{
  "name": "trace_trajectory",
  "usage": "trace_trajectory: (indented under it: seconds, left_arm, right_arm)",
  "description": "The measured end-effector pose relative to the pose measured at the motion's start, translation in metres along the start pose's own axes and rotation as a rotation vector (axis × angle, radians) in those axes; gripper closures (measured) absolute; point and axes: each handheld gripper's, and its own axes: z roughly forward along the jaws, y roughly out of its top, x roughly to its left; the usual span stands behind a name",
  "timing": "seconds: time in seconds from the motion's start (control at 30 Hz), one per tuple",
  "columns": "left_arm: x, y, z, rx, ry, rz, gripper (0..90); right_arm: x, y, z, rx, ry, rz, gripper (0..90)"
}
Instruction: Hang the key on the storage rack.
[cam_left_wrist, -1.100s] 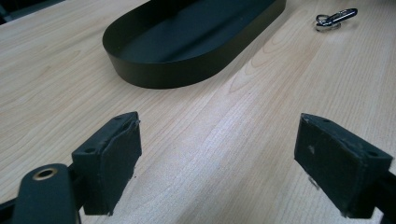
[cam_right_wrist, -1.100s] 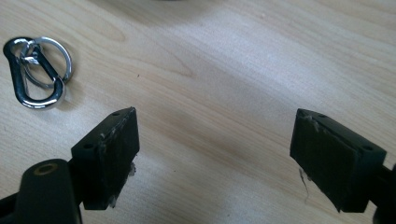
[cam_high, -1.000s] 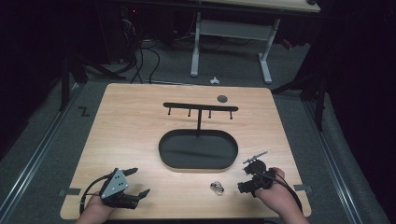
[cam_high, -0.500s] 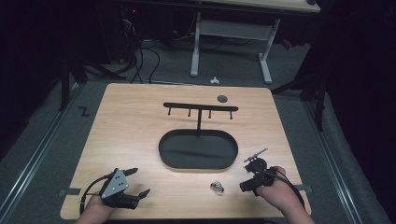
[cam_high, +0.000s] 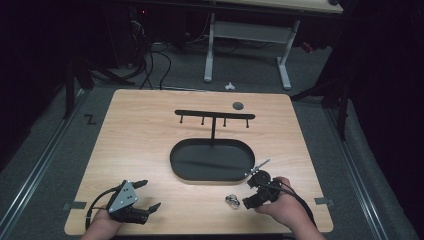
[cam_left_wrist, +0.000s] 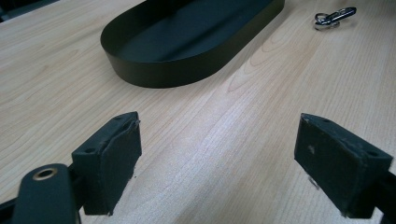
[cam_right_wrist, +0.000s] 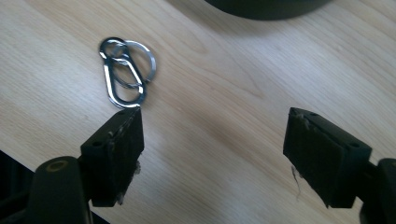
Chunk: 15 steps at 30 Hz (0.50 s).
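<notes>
Both grippers low, fingers spread, carabiner beside.

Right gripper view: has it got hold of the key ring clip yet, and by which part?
Nothing is held. The right gripper is open, and the key ring clip lies on the table just beyond its left jaw, not between the jaws.

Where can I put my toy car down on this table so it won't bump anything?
The wide bare wood left of the black oval tray, above the left hand-held gripper, is free. So is the strip right of the hook rack. It is crowded near the front right: the key ring clip lies beside the right hand-held gripper.
</notes>
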Motion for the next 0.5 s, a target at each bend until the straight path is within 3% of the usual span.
trace_trajectory:
  seconds: [0.07,0.2,0.23,0.5]
  left_arm:
    - [0.0,0.0,0.0,-0.001,0.0,0.0,15.3]
    - [0.0,0.0,0.0,0.0,0.0,0.001,15.3]
    - [0.0,0.0,0.0,0.0,0.0,0.0,15.3]
    - [0.0,0.0,0.0,0.0,0.001,0.001,15.3]
  right_arm:
    - [0.005,0.002,0.002,-0.005,0.017,-0.041,22.5]
    - [0.015,0.003,0.004,0.002,0.037,-0.044,22.5]
    - [0.017,0.003,0.006,-0.008,0.047,-0.088,24.0]
    - [0.031,0.006,0.015,-0.006,0.041,-0.135,28.0]
